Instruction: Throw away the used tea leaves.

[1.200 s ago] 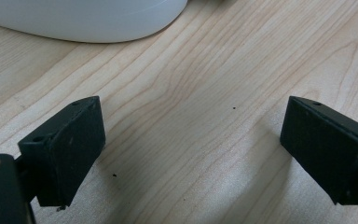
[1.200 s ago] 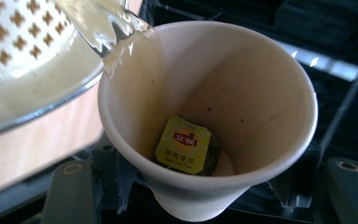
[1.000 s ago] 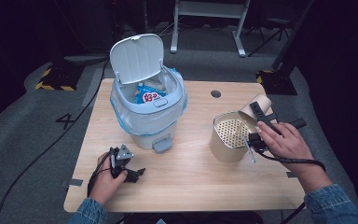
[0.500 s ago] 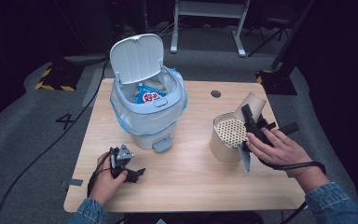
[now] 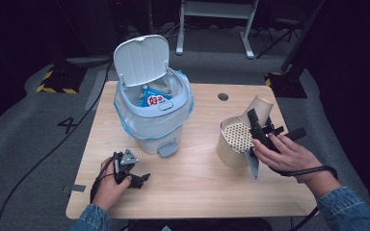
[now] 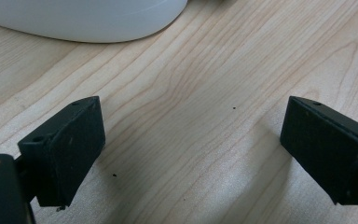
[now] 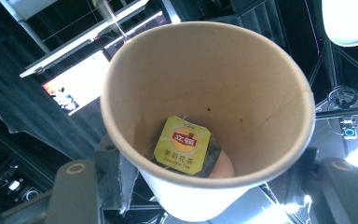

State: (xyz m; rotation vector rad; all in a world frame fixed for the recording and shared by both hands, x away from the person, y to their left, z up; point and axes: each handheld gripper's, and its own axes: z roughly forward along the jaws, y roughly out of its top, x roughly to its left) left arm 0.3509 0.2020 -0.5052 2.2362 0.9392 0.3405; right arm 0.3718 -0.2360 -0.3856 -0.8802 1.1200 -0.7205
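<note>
Now the right tongs (image 5: 259, 126) clamp a tan paper cup (image 7: 205, 112) with a yellow-tagged teabag (image 7: 185, 147) inside.

Tan cup, yellow tag, pale bin on light wood.
I'm seeing a tan paper cup (image 7: 205, 93) with a yellow-and-orange tea tag (image 7: 182, 145) inside, a white bin (image 5: 151, 115) with bluish liner, black pads (image 6: 65, 144), and the table (image 5: 197, 187) blond woodgrain.
</note>
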